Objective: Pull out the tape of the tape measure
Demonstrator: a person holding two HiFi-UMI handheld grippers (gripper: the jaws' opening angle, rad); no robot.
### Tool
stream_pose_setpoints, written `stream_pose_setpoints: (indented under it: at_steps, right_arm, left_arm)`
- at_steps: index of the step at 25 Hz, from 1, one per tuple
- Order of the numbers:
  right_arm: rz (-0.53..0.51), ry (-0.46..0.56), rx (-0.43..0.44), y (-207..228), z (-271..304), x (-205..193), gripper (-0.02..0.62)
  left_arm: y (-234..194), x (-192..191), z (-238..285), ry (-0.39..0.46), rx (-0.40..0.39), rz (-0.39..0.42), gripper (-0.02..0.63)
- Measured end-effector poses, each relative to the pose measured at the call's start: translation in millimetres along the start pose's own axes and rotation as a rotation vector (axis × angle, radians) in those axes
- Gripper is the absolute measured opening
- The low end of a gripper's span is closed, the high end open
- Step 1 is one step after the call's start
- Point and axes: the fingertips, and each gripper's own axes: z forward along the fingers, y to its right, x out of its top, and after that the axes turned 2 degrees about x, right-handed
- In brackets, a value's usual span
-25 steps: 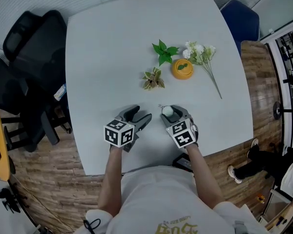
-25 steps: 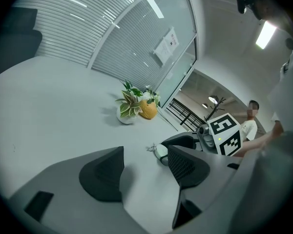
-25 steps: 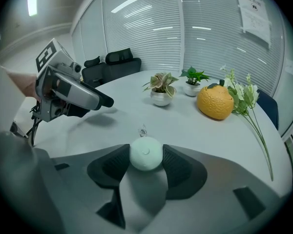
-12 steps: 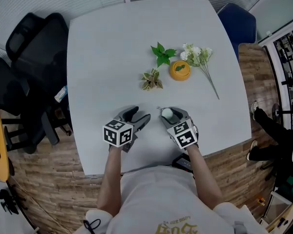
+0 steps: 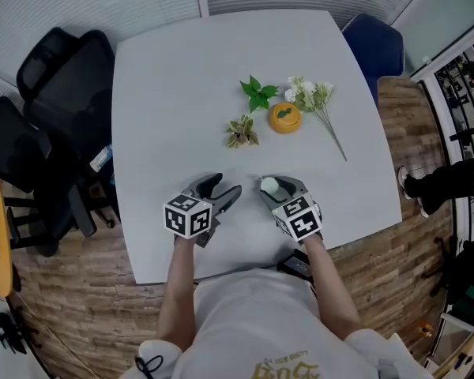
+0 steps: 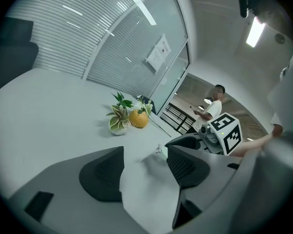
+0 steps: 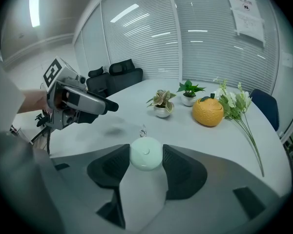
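— Grey table [image 5: 182,93] looks tidy; any tape out yet?
— None. The right gripper [image 5: 278,188] pinches the round tape measure [image 7: 145,153] between its jaws. The left gripper [image 6: 146,160], spread and empty, hangs just beside it, with the pull tab [image 7: 143,130] untouched.

Head view looks down; gripper views skim table [image 5: 174,77].

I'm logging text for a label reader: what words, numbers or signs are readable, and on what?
Nothing is legible.
Notice sheet: print too small.
Yellow shirt print: blurred, cut off.
Marker cubes: square patterns, no letters.
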Motion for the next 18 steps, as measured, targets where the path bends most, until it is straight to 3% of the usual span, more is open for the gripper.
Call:
stream_pose_setpoints:
  at_steps: [18]
  right_arm:
    - [-0.037, 0.056, 0.118, -33.5, -45.3, 19.5, 0.227]
  left_arm:
    - [43.0, 7.4, -22.7, 0.04, -0.094, 0.043, 0.279]
